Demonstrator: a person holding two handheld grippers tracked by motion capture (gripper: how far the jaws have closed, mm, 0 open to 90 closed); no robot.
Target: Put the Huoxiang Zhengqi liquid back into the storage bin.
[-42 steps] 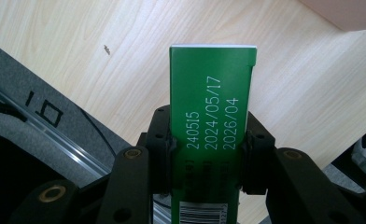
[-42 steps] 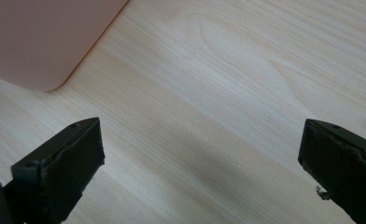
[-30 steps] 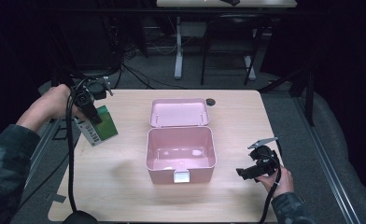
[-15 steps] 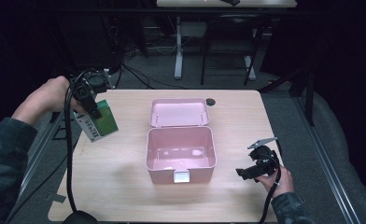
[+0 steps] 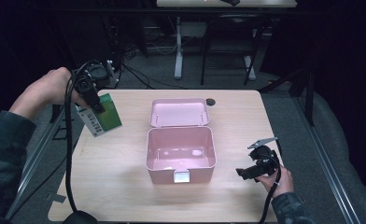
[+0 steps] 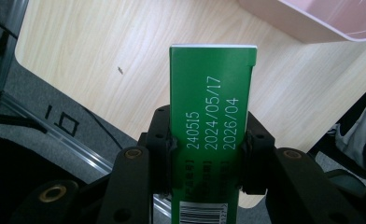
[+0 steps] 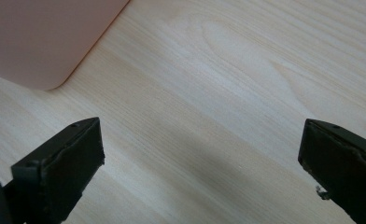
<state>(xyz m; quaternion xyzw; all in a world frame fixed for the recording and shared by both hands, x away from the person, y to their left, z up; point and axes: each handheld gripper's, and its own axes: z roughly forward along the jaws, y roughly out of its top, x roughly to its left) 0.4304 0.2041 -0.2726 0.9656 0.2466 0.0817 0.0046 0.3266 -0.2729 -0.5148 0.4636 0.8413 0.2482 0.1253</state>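
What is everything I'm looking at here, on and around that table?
Box: one, pink, open and empty, middle of the table.
Lid: one, pink, hinged back behind the box.
Carton: one, green and white, printed with dates, held above the table's left edge.
Small round thing: one, dark, far side of the table; too small to identify.
Table: one, light wood.
Left gripper: one, black, clamped on the carton.
Right gripper: one, black, jaws open, over the table right of the box.

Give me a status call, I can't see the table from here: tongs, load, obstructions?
Left tongs shut on green carton, held off the table. Right tongs open, nothing between them. Pink box open, path unobstructed.
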